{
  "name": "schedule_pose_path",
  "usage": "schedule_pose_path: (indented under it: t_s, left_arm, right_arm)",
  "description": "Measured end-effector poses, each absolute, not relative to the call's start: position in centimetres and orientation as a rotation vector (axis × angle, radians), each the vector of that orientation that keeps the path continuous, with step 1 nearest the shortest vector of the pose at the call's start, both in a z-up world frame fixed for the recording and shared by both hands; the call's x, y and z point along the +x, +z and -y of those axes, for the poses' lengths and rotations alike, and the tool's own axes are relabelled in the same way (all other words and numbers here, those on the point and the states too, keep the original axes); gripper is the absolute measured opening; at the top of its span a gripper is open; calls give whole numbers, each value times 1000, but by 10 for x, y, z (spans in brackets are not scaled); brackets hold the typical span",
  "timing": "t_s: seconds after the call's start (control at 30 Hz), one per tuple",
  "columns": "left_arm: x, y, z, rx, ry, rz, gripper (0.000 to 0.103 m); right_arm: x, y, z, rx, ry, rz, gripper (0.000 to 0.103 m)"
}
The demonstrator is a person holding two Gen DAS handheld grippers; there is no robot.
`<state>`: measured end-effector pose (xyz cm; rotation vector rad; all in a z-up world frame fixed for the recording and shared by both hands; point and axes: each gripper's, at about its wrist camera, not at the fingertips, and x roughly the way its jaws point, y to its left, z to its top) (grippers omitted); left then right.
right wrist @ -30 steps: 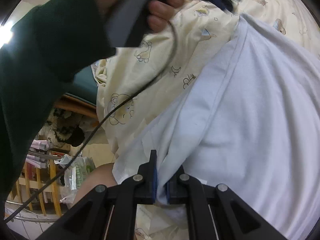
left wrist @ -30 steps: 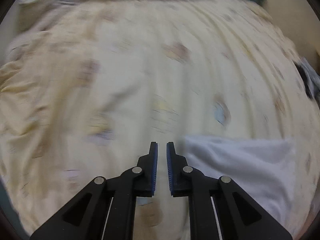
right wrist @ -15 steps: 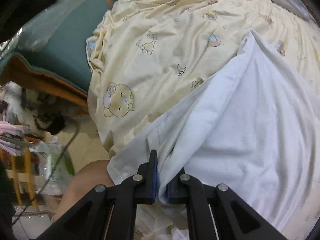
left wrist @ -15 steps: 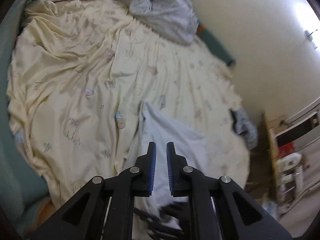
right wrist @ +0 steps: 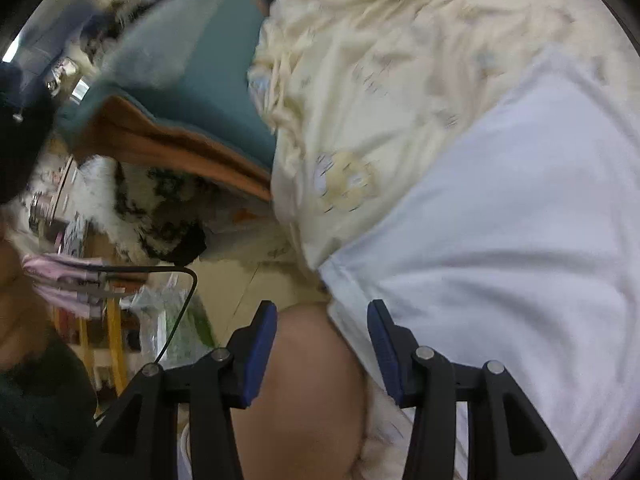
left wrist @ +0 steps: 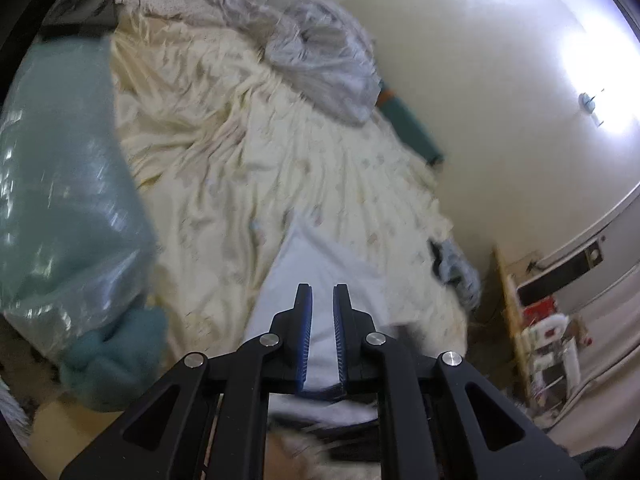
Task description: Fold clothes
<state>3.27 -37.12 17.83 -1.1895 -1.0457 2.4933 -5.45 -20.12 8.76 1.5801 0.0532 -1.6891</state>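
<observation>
White garment [left wrist: 320,264] lies on the bed, spread over the cream printed sheet [left wrist: 224,184], near the bed's close edge. In the right wrist view the same garment [right wrist: 500,216] fills the right side, its lower-left edge draped over the bed edge, the sheet [right wrist: 360,92] beside it with a round cartoon print.

Left gripper [left wrist: 320,336] hangs above the bed, angled down toward the garment. Jaws nearly together, narrow gap, blue pads facing each other, no cloth pinched; the white fabric seen in the gap is well below on the bed.

Right gripper [right wrist: 322,352] points steeply down at the bed edge. Jaws are opening, wide apart now, nothing between the pads (the garment's edge sits just above and beside the right finger; cannot tell if it brushes it). Under the gap is the person's knee [right wrist: 304,392], bare, close to the lens.

Rest of the room: crumpled grey bedding [left wrist: 324,56] at the bed's far side near the wall, a shiny plastic-wrapped teal bundle [left wrist: 60,200] on the left, a teal mattress side [right wrist: 208,68] with an orange base below it, a fluffy black-and-white item [right wrist: 148,204] on the floor side, a thin black cable [right wrist: 176,312] running down at left. Both views motion-blurred, small prints unreadable.
</observation>
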Motion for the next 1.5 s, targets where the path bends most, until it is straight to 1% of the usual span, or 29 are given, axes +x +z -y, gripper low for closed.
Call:
schedule_pose_path:
  t_s: [0.1,0.2,0.27,0.3,0.37,0.43,0.47,0.5,0.53,0.57,0.6,0.67,0.77,0.83,0.9,0.97,1.03,1.07,1.1,1.13,1.17,1.2,1.23,1.27,1.3,1.4,1.5]
  left_arm:
    - [34,154,365,-1287,2437,1028,12]
    - [37,132,352,-1371,2420,984,12]
    - [39,122,342,-1415,2420,925,12]
    - [40,117,337,-1438,2415,894,14]
    - [41,107,327,-1483,2405,832,22]
    - [41,99,316,-1526,2384,761,25]
    - [41,95,310,-1546,2371,725,29]
    - [41,90,304,-1565,2360,692,35]
    - [41,85,301,-1582,2362,681,37]
    - [42,79,303,-1591,2376,703,49]
    - [42,75,307,-1593,2390,743,63]
    - [42,62,318,-1587,2387,860,74]
    - [37,44,328,-1593,2338,963,75]
    - [33,39,328,-1564,2331,967,75]
    - [28,34,325,-1551,2320,943,75]
    - [23,29,322,-1572,2332,916,73]
    - [22,26,321,-1580,2322,939,73]
    - [22,24,321,-1588,2311,952,68]
    - [22,23,321,-1607,2303,962,61]
    - [21,21,321,-1625,2294,972,56]
    - [22,20,321,-1641,2290,978,44]
    - [24,20,322,-1655,2292,979,36]
    - [26,20,322,-1668,2295,980,31]
    - [27,20,323,-1674,2295,989,14]
    - [29,21,325,-1675,2293,1005,5]
    - [35,28,329,-1668,2287,1039,5]
    - [39,34,329,-1685,2298,1011,5]
  right_arm:
    - [-60,99,163,1545,-1844,-109,49]
    - [-66,82,145,1565,-1850,-50,49]
    - [-56,74,156,1538,-1862,-117,48]
    - [-43,74,165,1490,-1878,-227,48]
    - [-25,77,169,1402,-1913,-342,48]
    - [-20,82,145,1376,-1970,-288,48]
    - [-20,86,124,1374,-2033,-244,48]
    - [-21,90,103,1376,-2094,-197,48]
    - [-23,93,76,1391,-2157,-127,48]
    - [-25,93,43,1416,-2222,-19,48]
    - [-26,93,10,1445,-2270,100,48]
    - [-22,83,-39,1503,-2254,325,48]
    - [-12,64,-99,1564,-2180,624,48]
    - [-5,51,-134,1592,-2117,809,48]
    - [2,37,-142,1598,-2055,911,49]
    - [7,22,-143,1616,-1974,984,49]
    - [9,10,-139,1624,-1914,1037,49]
    - [10,4,-137,1628,-1884,1063,49]
    - [12,-2,-136,1631,-1854,1088,49]
    - [13,-7,-134,1634,-1823,1114,49]
    - [14,-12,-132,1638,-1797,1130,49]
    - [16,-14,-131,1643,-1781,1130,49]
    - [19,-16,-131,1647,-1770,1128,49]
    - [21,-17,-132,1647,-1769,1125,49]
    - [23,-17,-132,1644,-1771,1128,49]
    - [27,-18,-133,1631,-1771,1146,49]
    - [29,-18,-133,1623,-1771,1145,49]
